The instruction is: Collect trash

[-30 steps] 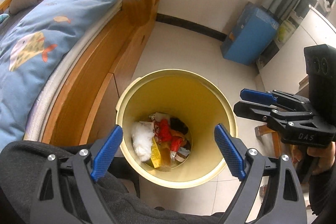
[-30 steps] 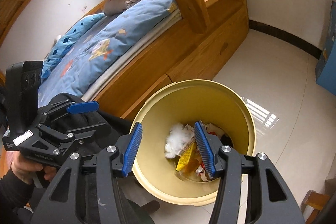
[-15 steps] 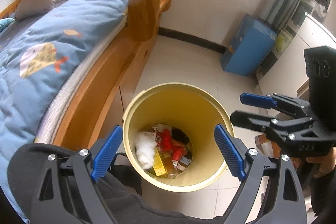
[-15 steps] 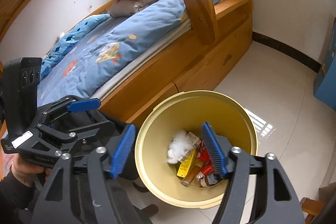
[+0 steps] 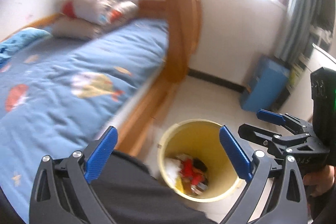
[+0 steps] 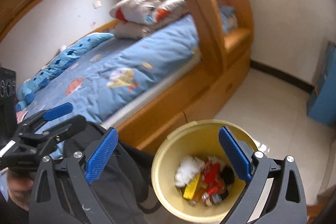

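Your yellow bin (image 6: 166,177) stands upright on the pale tile floor (image 6: 273,102), mouth pointing straight up, just beside the wooden bed frame (image 6: 168,114). Trash sits in the bottom – a white fluffy wad (image 6: 187,170), red wrappers (image 6: 212,173) and a yellow packet (image 6: 192,188) whose long axis runs diagonally up to the right. Your left gripper (image 5: 168,154) is spread wide with nothing in it; your right gripper (image 6: 167,155) is the same, wide and empty, hanging above the bin. Left view's pretty blurry.
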`<state>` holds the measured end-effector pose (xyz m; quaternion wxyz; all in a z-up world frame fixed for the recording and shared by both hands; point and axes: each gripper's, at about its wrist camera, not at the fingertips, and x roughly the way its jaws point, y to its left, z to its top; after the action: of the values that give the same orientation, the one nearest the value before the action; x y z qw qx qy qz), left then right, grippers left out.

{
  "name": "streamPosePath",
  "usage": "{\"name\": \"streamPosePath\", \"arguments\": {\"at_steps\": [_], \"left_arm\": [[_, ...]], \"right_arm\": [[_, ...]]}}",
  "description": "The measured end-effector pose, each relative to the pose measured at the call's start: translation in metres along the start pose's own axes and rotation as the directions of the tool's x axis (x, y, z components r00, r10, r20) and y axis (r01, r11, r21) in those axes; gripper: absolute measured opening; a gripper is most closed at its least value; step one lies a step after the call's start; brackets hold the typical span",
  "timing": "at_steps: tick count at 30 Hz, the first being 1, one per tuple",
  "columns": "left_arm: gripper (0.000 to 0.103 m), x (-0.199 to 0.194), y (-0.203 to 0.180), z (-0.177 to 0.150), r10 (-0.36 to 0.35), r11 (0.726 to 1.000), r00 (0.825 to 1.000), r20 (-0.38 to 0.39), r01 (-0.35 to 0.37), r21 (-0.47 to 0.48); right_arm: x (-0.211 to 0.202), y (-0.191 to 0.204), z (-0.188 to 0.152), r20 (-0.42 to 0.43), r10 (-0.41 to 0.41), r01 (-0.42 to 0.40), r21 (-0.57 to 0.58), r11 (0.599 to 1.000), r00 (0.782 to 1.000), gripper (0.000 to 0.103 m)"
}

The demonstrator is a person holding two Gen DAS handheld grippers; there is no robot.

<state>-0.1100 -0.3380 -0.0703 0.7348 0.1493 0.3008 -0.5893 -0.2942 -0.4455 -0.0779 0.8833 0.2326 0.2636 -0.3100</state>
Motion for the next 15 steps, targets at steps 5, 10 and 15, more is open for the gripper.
{"name": "streamPosePath", "arguments": {"at_steps": [5, 10, 15], "left_arm": [[0.099, -0.049, 0.039, 0.001, 0.152, 0.987, 0.984, 0.093, -0.145, -0.075], [0.099, -0.093, 0.079, -0.004, 0.324, 0.94, 0.936, 0.14, -0.301, -0.164], [0.099, -0.126, 0.112, -0.011, 0.451, 0.879, 0.878, 0.158, -0.406, -0.249]], "right_arm": [[0.009, 0.053, 0.016, 0.076, 0.071, -0.062, -0.113, 0.992, 0.995, 0.094], [0.016, 0.104, 0.027, 0.134, 0.145, -0.115, -0.206, 0.972, 0.98, 0.094], [0.027, 0.157, 0.038, 0.142, 0.248, -0.202, -0.279, 0.939, 0.958, 0.094]]}}
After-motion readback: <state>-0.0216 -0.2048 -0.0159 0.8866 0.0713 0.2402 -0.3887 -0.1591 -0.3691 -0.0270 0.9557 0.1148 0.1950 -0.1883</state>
